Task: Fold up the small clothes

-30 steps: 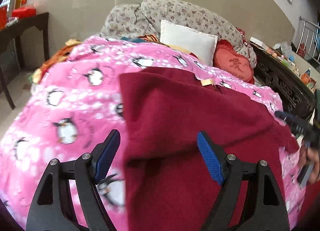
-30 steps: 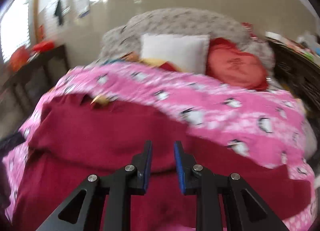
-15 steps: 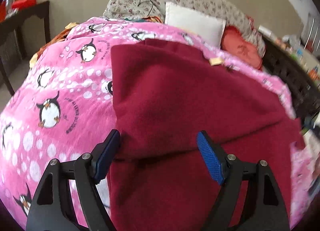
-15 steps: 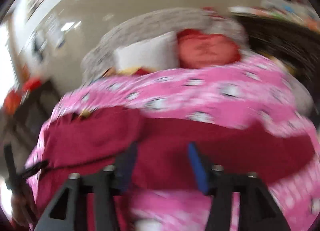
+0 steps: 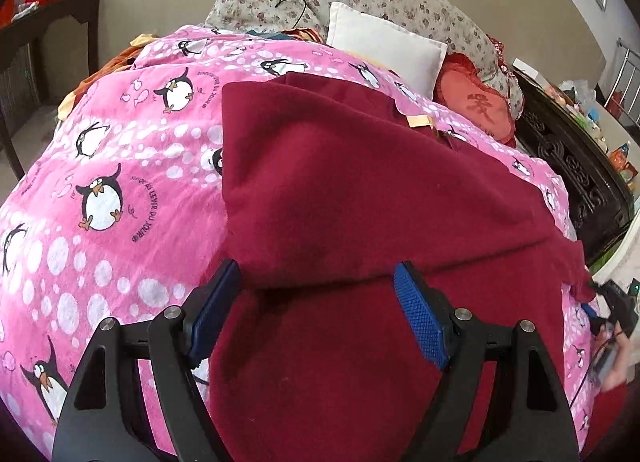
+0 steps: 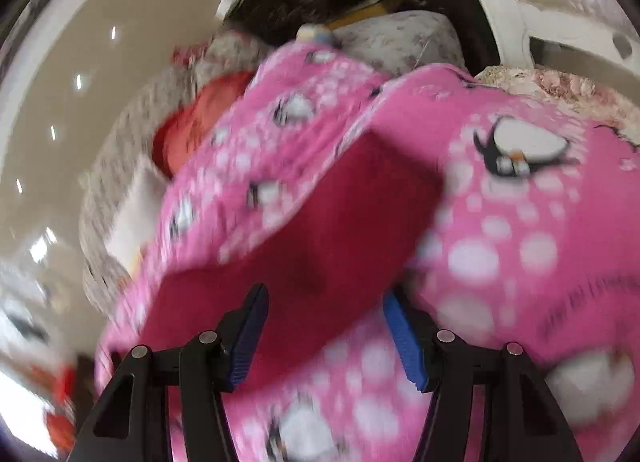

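Tongs in your right hand (image 6: 320, 336) just let go and swung to the red cloth's (image 5: 360, 190) far corner, spread now and closing a little, while your left tongs (image 5: 316, 318) stay spread, so grab next.

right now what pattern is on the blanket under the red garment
Pink blanket with black-and-white penguins and white spots; clearest in the left wrist view.

Pink penguin blanket (image 5: 120, 166) reads "AU LEVER DU SOLEIL"
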`<state>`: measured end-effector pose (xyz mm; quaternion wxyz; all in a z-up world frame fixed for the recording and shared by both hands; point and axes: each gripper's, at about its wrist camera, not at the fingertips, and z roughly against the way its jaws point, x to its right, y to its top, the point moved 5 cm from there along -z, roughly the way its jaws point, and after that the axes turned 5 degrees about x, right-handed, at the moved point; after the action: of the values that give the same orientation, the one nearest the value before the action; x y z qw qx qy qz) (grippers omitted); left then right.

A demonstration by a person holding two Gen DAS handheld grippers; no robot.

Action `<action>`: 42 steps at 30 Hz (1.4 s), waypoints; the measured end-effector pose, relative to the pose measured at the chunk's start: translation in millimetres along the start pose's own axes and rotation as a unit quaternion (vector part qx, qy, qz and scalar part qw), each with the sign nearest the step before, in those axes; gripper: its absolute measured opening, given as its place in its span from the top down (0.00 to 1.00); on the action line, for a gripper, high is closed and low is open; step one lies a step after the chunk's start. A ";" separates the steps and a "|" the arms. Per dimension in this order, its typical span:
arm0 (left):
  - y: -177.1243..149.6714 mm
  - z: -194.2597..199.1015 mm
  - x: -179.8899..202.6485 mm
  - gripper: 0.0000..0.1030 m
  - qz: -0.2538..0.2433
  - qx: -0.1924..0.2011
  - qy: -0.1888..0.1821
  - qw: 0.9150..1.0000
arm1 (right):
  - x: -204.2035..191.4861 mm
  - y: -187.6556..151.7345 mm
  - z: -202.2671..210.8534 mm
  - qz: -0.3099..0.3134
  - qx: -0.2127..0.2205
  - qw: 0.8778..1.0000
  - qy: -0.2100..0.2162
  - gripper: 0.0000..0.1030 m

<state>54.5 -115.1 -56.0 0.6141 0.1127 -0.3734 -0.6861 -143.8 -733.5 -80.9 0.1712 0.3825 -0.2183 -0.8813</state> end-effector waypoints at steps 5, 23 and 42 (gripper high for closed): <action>0.5 4.9 -9.5 0.23 0.023 -0.002 -0.008 1.000 | -16.8 17.9 -1.6 0.020 0.002 1.000 0.012 0.94; 20.3 38.1 -64.2 0.23 0.130 0.056 -0.035 0.989 | -432.6 -336.4 32.5 0.494 -0.143 0.788 0.338 0.86; 26.4 -14.1 13.1 0.23 -0.007 0.027 -0.043 0.999 | -303.6 -248.1 36.3 0.431 -0.158 0.851 0.256 0.57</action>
<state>80.2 -131.6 -44.6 0.5894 0.1021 -0.4175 -0.6840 -7.4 -372.0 -4.7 0.6417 0.4303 -0.1677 -0.6123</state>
